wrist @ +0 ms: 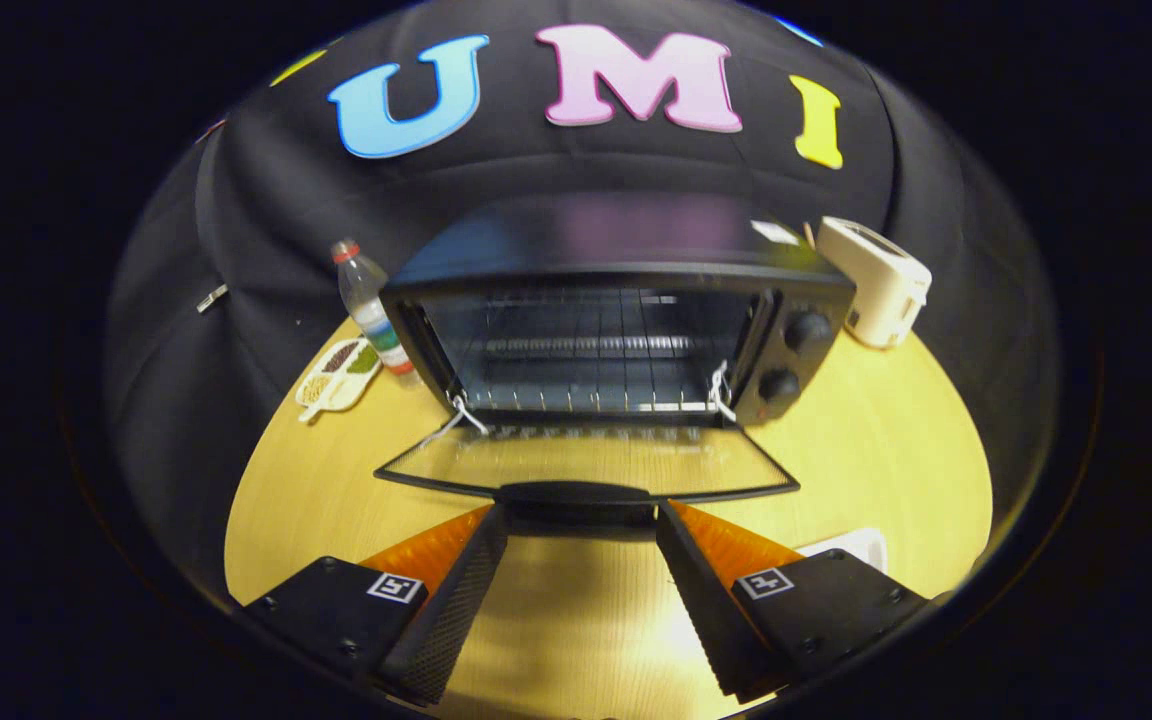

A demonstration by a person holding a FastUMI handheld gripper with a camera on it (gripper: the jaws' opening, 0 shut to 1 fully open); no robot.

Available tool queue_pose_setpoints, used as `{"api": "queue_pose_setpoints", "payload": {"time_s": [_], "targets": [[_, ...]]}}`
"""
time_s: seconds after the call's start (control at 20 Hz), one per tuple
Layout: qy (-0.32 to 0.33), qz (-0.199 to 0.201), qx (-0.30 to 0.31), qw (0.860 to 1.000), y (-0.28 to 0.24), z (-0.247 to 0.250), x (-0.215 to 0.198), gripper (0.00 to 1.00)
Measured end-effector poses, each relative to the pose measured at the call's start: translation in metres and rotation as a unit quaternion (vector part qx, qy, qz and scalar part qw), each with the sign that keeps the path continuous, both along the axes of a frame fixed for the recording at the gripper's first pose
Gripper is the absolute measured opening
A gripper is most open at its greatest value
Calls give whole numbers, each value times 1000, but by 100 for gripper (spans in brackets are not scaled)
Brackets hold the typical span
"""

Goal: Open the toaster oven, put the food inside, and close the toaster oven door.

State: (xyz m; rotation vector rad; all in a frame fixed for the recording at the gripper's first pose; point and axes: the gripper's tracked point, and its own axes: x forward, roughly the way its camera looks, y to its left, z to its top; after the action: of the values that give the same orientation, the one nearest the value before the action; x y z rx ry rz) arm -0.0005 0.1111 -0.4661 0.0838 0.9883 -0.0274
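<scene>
Gripper view looked forward over one round yellow table toward one black toaster oven at twelve o'clock from the fingers. Its one glass door was folded down flat toward the gripper, and the door's one dark handle lay just ahead of the fingertips, in line with the gap between them. Inside the open cavity sat one wire rack. Two round knobs were stacked on the oven's right panel, one above the other.

One gripper showed two black fingers, set wide apart with nothing between them but bare tabletop; neither touched the handle as far as could be told.

At about ten o'clock from the fingers stood one clear plastic bottle with a red cap, close beside the oven's left wall. Near it, slightly closer, lay one pale divided dish with a few compartments of dark, green and tan food. At about two o'clock, beside the oven's right rear corner, stood one cream toaster. One white object peeked out just behind the right finger; what it was could not be told.
</scene>
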Motion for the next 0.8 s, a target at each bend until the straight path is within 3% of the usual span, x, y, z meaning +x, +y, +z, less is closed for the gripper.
{"api": "queue_pose_setpoints", "payload": {"time_s": [0.5, 0.8], "targets": [[11, 21, 43, 999, -4, 23, -19, 99], [-20, -40, 28, 999, -128, 60, -24, 98]]}}
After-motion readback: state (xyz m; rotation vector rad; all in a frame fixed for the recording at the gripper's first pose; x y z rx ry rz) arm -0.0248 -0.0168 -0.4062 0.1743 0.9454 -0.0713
